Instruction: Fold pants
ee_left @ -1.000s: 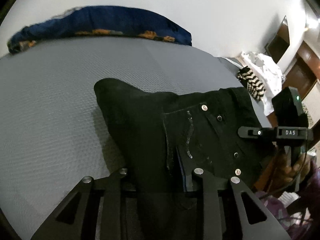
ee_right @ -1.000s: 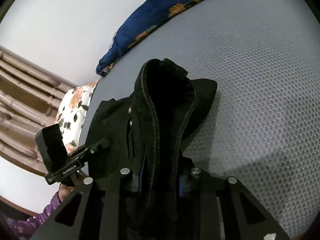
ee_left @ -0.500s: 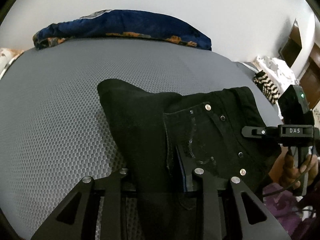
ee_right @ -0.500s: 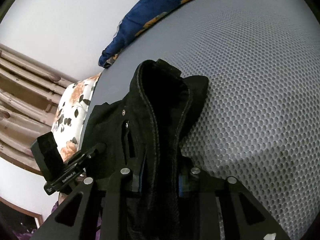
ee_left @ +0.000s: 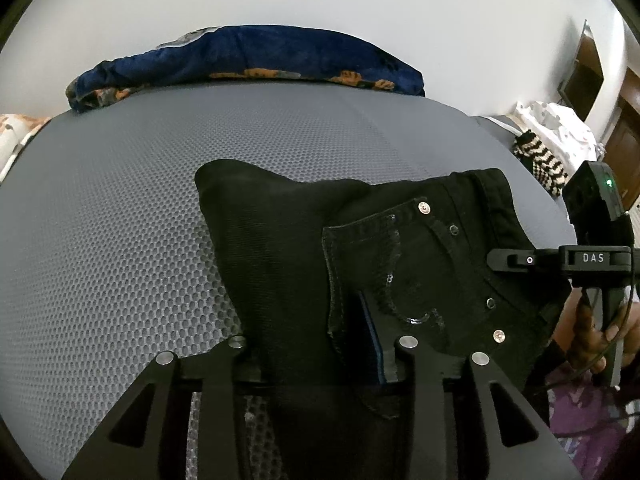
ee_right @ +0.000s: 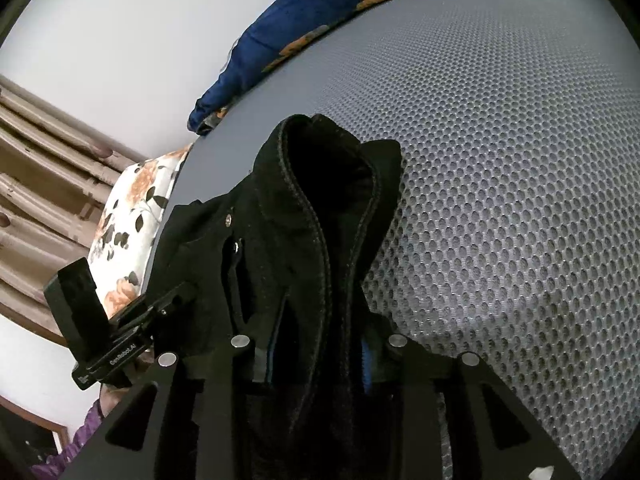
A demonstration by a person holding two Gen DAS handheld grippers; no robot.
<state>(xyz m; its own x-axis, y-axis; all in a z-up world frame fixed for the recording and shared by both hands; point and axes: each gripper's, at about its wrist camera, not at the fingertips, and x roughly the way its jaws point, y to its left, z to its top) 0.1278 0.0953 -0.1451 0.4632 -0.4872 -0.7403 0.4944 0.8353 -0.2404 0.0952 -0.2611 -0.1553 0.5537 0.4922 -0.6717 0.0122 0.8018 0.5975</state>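
Black pants (ee_left: 280,260) lie bunched on the grey mesh bed (ee_left: 120,240), pocket and rivets facing up. My left gripper (ee_left: 320,344) straddles their near edge. Its jaws are opening, and a strip of mesh shows between the left finger and the cloth. In the right wrist view the pants (ee_right: 304,208) rise in a folded ridge with the seam on top. My right gripper (ee_right: 320,340) has that ridge between its blue pads; its jaws are opening, and the cloth still fills the gap. The right gripper (ee_left: 500,260) also shows at the waistband, with a person's hand (ee_left: 592,344) under it.
A dark blue blanket (ee_left: 260,56) with orange patches lies along the bed's far edge by the white wall. A floral pillow (ee_right: 128,220) sits off the bed's left side. Striped cloth (ee_left: 540,160) and white cloth (ee_left: 560,120) are heaped at the far right corner.
Both grippers moved over the bed with the pants, which sank onto the mesh. The left fingers spread apart, uncovering mesh beside the cloth. The right fingers widened only slightly.
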